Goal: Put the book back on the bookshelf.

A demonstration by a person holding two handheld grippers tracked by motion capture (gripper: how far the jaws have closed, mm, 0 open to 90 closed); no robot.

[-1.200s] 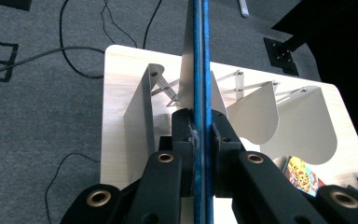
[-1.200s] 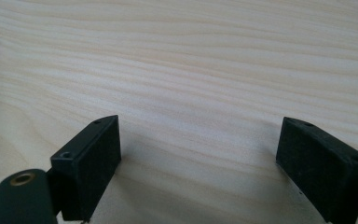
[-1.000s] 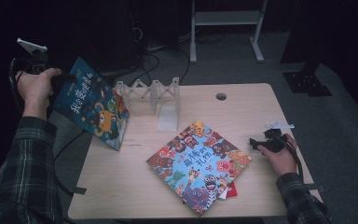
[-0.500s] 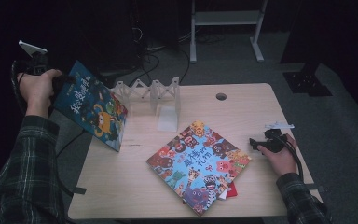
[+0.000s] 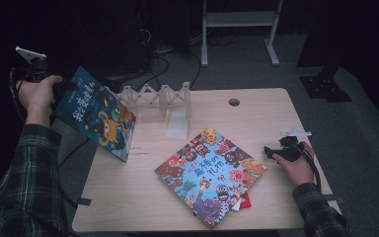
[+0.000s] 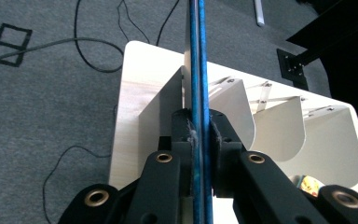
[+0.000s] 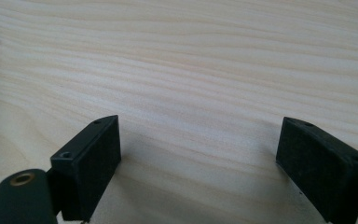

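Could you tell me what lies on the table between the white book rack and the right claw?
The colourful picture book lies between the rack and the right claw, in the high view.

The person wears a dark plaid shirt with thin light lines, and its left sleeve [image 5: 27,182] fills the lower left of the high view while the right sleeve [image 5: 321,215] sits at the lower right. The left gripper [image 6: 199,135] is black with round brass-coloured rings on its arms and small fuzzy bits on its pads, plus a pale flat plate on top. The right gripper [image 7: 198,158] has two black blocky pads [image 7: 91,163] with tiny holes, and a black cable [image 5: 315,165] runs from it.
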